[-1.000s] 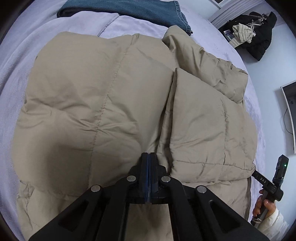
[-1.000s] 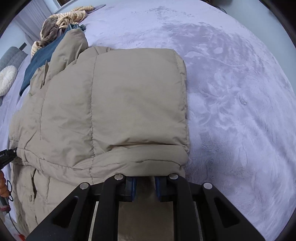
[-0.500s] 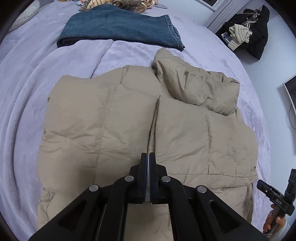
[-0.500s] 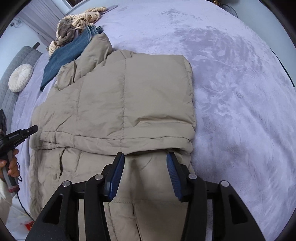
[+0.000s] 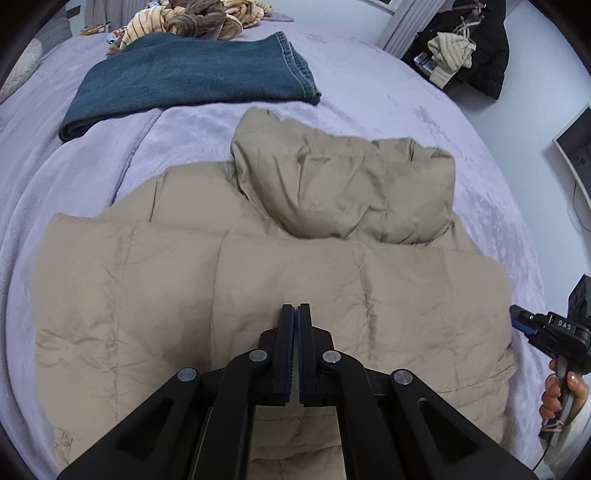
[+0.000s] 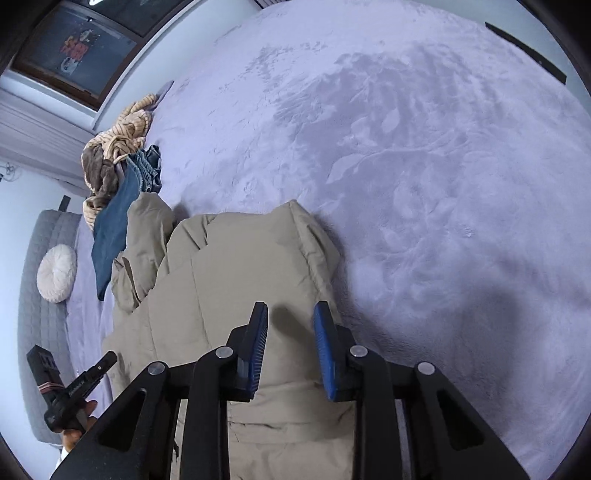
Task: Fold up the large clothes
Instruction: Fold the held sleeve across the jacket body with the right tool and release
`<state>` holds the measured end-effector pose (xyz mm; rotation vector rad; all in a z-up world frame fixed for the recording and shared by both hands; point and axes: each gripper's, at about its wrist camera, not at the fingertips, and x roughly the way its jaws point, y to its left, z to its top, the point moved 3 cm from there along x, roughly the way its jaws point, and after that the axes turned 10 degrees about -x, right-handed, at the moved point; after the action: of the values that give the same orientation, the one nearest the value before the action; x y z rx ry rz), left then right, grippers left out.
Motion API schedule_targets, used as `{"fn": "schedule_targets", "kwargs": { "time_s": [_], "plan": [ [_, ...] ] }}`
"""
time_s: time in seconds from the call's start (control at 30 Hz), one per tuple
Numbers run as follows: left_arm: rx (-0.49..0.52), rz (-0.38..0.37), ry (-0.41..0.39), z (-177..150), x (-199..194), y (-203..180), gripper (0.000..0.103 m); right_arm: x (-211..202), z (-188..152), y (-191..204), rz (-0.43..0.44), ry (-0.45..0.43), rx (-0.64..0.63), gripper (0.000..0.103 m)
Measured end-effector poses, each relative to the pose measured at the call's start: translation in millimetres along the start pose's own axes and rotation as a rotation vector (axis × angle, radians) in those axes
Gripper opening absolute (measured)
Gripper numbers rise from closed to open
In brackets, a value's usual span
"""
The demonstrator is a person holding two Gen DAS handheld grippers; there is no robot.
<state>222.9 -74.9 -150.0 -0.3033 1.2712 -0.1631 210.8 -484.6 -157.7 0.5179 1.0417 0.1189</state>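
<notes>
the left wrist view takes in the whole width of the beige quilted puffer jacket [image 5: 258,280] and, at its right edge, the right gripper [image 5: 517,319] held in a bare hand [image 5: 561,395] just off the jacket's right side. the right wrist view shows instead the jacket end-on [image 6: 236,295], with the broad stretch of lilac plush bed cover [image 6: 424,166] to its right and the left gripper [image 6: 109,358] at the lower left, beside the jacket.

the left gripper [image 5: 296,308] has its two fingers pressed together with nothing between them, hovering above the jacket's near part. the right gripper [image 6: 290,314] stands with its blue pads [image 6: 325,347] wide apart, holding nothing, over the jacket's near end.

the jacket lies on the bed cover [image 5: 406,96], folded into a broad flat band, puffy and creased, with its collar or hood bunched up at the far side. beyond the jacket lie folded dark blue jeans [image 5: 192,77], and behind those a heap of striped tan and brown knitwear [image 5: 192,18].
</notes>
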Motion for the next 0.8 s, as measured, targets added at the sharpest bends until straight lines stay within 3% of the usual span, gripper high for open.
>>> {"fn": "schedule_targets", "kwargs": {
  "time_s": [0.13, 0.27, 0.47, 0.5, 0.53, 0.57, 0.6, 0.8],
  "plan": [
    [0.001, 0.034, 0.029, -22.3, 15.2, 12.6, 0.002, 31.4, -11.0, 12.3, -0.008, 0.065, -0.059, 0.028],
    [-0.006, 0.085, 0.065, -27.9, 10.1, 16.8, 0.002, 48.8, -22.1, 24.5, -0.075, 0.100, -0.164, 0.028],
    [-0.010, 0.155, -0.016, -27.1, -21.1, 16.7, 0.002, 31.1, -21.6, 36.6, -0.102, 0.098, -0.198, 0.029],
    [-0.014, 0.160, -0.020, -27.3, -25.4, 18.8, 0.019, 26.5, -23.4, 39.4, -0.104, 0.095, -0.207, 0.029],
    [-0.018, 0.169, -0.015, -28.3, -29.6, 20.9, 0.052, 22.0, -25.7, 42.1, -0.106, 0.094, -0.215, 0.029],
    [-0.027, 0.185, 0.001, -29.1, -32.1, 22.8, 0.097, 17.8, -28.7, 44.2, -0.106, 0.095, -0.222, 0.029],
    [-0.030, 0.199, -0.032, -30.3, -33.1, 25.4, 0.103, 13.5, -32.7, 46.9, -0.107, 0.096, -0.232, 0.029],
    [-0.035, 0.245, -0.011, -52.8, -9.9, 36.7, 0.103, -5.4, -57.2, 58.9, -0.085, 0.117, -0.234, 0.039]
  ]
}}
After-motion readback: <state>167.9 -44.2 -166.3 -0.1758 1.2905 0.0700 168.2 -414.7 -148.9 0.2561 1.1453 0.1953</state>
